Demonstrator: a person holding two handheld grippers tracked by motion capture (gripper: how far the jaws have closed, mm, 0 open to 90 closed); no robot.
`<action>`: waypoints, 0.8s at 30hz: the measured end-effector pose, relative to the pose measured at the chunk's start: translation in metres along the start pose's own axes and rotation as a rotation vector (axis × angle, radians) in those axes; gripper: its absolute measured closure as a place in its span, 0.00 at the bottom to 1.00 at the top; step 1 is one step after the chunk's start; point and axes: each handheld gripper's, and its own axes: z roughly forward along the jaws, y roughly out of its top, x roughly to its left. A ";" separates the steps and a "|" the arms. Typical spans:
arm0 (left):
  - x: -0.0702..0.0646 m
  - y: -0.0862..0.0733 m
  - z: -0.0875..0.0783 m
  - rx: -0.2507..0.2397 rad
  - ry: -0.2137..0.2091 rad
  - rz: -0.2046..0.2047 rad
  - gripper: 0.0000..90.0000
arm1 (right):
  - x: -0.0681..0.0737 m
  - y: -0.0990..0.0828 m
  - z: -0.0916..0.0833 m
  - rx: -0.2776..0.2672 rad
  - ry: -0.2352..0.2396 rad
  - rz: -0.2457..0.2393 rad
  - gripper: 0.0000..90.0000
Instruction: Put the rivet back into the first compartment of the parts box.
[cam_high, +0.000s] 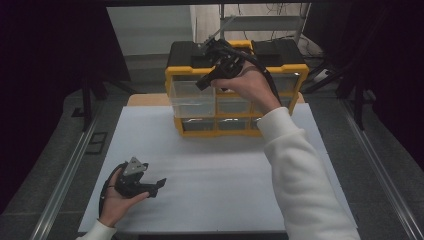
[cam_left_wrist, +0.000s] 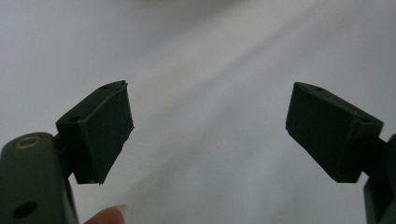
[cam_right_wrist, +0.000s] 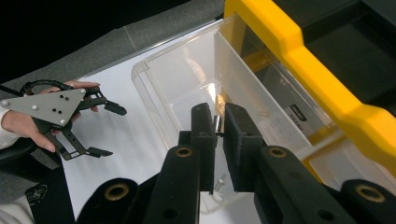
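A yellow and black drawer organizer (cam_high: 184, 53) stands at the back of the white table (cam_high: 215, 175). Its top-left clear drawer (cam_high: 192, 100) is pulled out. My right gripper (cam_high: 202, 83) hangs over this drawer (cam_right_wrist: 177, 84), tilted down into it. Its jaws are shut on a small metal piece (cam_right_wrist: 217, 125), perhaps a screw. Another small metal bit (cam_right_wrist: 220, 179) seems to lie on the drawer floor. My left gripper (cam_high: 157, 187) rests low over the table's front left, held in a hand, open with nothing between its fingers (cam_left_wrist: 100, 135). It is seen from the right gripper view as well, the left gripper (cam_right_wrist: 112, 131).
The organizer's yellow frame (cam_right_wrist: 299, 46) holds more clear drawers (cam_high: 232, 105), all pushed in. Metal rails (cam_high: 65, 175) run along both sides of the table. A metal shelf frame (cam_high: 265, 22) stands behind the organizer. A white sleeve (cam_high: 300, 170) crosses the table's right side.
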 end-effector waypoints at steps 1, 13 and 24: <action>0.000 0.000 0.000 0.000 0.000 0.001 0.17 | 0.000 0.001 0.002 0.005 0.002 0.000 0.92; -0.001 0.000 0.000 0.006 -0.004 0.011 0.17 | 0.001 -0.001 0.006 -0.013 -0.009 -0.017 0.54; -0.002 0.000 -0.001 0.002 -0.002 0.010 0.17 | 0.005 -0.020 -0.010 -0.025 -0.071 -0.023 0.31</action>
